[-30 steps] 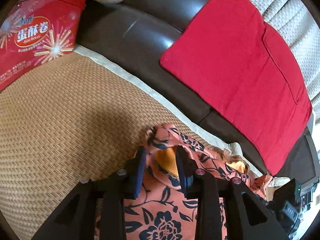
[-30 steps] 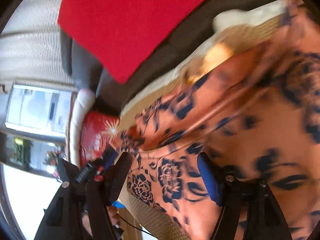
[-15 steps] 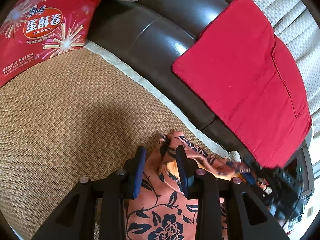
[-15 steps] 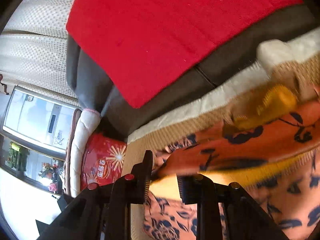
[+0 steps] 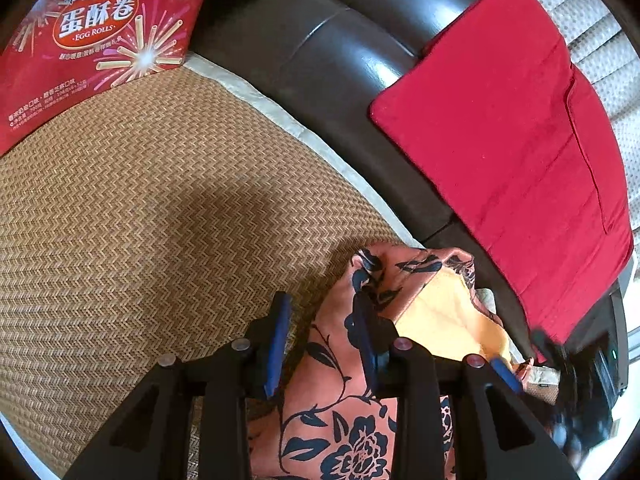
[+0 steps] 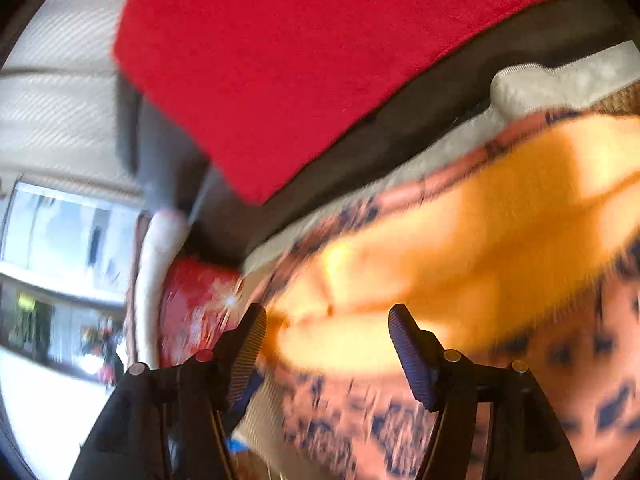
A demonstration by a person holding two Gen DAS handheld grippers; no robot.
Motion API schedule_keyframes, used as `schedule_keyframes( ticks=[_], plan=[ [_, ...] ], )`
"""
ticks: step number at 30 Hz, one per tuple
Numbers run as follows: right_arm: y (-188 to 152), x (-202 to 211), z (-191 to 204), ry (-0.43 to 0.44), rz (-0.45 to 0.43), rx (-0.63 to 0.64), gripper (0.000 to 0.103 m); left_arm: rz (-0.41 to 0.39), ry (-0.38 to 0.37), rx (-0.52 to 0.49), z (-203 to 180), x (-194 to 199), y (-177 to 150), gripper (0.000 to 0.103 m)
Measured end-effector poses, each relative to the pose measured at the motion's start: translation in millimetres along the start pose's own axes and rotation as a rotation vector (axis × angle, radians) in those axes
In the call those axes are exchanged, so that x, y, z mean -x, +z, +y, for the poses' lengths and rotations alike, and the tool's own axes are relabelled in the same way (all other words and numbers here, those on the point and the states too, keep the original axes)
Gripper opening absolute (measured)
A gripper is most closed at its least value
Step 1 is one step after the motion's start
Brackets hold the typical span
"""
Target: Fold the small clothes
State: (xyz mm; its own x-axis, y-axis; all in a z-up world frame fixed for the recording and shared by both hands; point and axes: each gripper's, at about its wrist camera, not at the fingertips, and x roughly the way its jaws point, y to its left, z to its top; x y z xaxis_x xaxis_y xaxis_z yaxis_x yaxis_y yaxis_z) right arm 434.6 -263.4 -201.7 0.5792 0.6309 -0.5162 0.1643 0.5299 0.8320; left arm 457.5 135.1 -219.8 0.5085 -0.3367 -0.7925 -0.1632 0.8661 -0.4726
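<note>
A small orange garment with a dark blue flower print and a yellow lining [image 5: 400,320] lies on a woven straw mat [image 5: 140,220]. My left gripper [image 5: 322,328] is open; the cloth's edge lies between its fingers, against the right one, and the jaws do not pinch it. My right gripper [image 6: 326,332] is open wide just above the same garment [image 6: 460,248], which is blurred there. Its yellow inside faces up. Part of the right gripper shows at the right edge of the left wrist view.
A red egg-roll box [image 5: 88,40] stands at the mat's far left corner. A dark leather sofa back [image 5: 320,52] runs behind the mat, with a red cushion [image 5: 520,140] on it. The mat has a white border [image 5: 280,112].
Both grippers have opened and let go of the garment. The cloth has dropped onto the mat, folded over with the yellow lining showing. The right view is blurred by motion.
</note>
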Motion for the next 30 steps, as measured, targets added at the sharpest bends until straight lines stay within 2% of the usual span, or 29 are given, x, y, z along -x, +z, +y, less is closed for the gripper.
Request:
schedule_keyframes(
  ticks=[3, 6, 8, 11, 13, 14, 15, 17, 19, 21, 22, 24, 25, 28, 30],
  plan=[
    [-24.1, -0.7, -0.3, -0.014, 0.061, -0.008, 0.068, 0.016, -0.006, 0.006, 1.6, -2.2, -2.1, 0.033],
    [-36.2, -22.8, -13.4, -0.098, 0.109, -0.08, 0.068, 0.019, -0.009, 0.002, 0.8, -1.3, -5.4, 0.033],
    [-38.9, -32.0, -25.4, -0.125, 0.116, -0.138, 0.068, 0.014, -0.007, -0.002, 0.1, 2.2, -6.7, 0.033],
    [-37.8, -31.0, -35.7, -0.098, 0.06, -0.228, 0.068, 0.006, 0.003, 0.0, 2.7, 3.9, -3.7, 0.033],
    [-30.9, -25.3, -35.7, -0.062, -0.031, -0.232, 0.066, 0.009, 0.005, 0.006, 4.8, 2.6, -2.5, 0.033],
    [-27.7, -22.6, -32.7, -0.047, -0.079, -0.208, 0.062, 0.015, 0.003, 0.006, 5.0, 1.9, -2.5, 0.033],
    [-23.3, -20.0, -29.6, -0.029, -0.116, -0.189, 0.052, 0.019, 0.001, 0.005, 4.7, 1.0, -1.7, 0.033],
    [-13.1, -16.4, -20.7, 0.043, -0.141, -0.163, 0.043, 0.02, 0.004, -0.005, 3.0, -1.2, -1.9, 0.033],
    [-5.5, -14.4, -9.3, 0.074, -0.162, -0.12, 0.043, 0.025, 0.006, -0.013, 1.5, -3.4, -1.9, 0.033],
    [2.0, -13.0, 4.7, 0.083, -0.179, -0.073, 0.036, 0.031, 0.006, -0.012, 0.1, -6.8, -2.0, 0.033],
    [5.5, -13.3, 13.0, 0.047, -0.187, -0.033, 0.032, 0.033, 0.007, -0.013, -0.9, -8.1, -2.5, 0.033],
    [9.2, -18.6, 34.0, -0.159, -0.205, 0.105, 0.015, 0.037, 0.007, -0.016, -2.4, -10.2, -3.1, 0.033],
    [13.6, -23.8, 36.1, -0.207, -0.202, 0.127, 0.015, 0.041, 0.005, -0.02, -6.3, -11.7, -3.6, 0.033],
    [27.1, -33.5, 19.5, -0.254, -0.191, 0.059, 0.015, 0.056, 0.0, -0.043, -12.1, -17.0, -5.3, 0.034],
    [30.1, -28.2, 12.1, -0.251, -0.18, 0.05, 0.018, 0.07, 0.003, -0.058, -15.3, -22.6, -7.4, 0.035]
  ],
)
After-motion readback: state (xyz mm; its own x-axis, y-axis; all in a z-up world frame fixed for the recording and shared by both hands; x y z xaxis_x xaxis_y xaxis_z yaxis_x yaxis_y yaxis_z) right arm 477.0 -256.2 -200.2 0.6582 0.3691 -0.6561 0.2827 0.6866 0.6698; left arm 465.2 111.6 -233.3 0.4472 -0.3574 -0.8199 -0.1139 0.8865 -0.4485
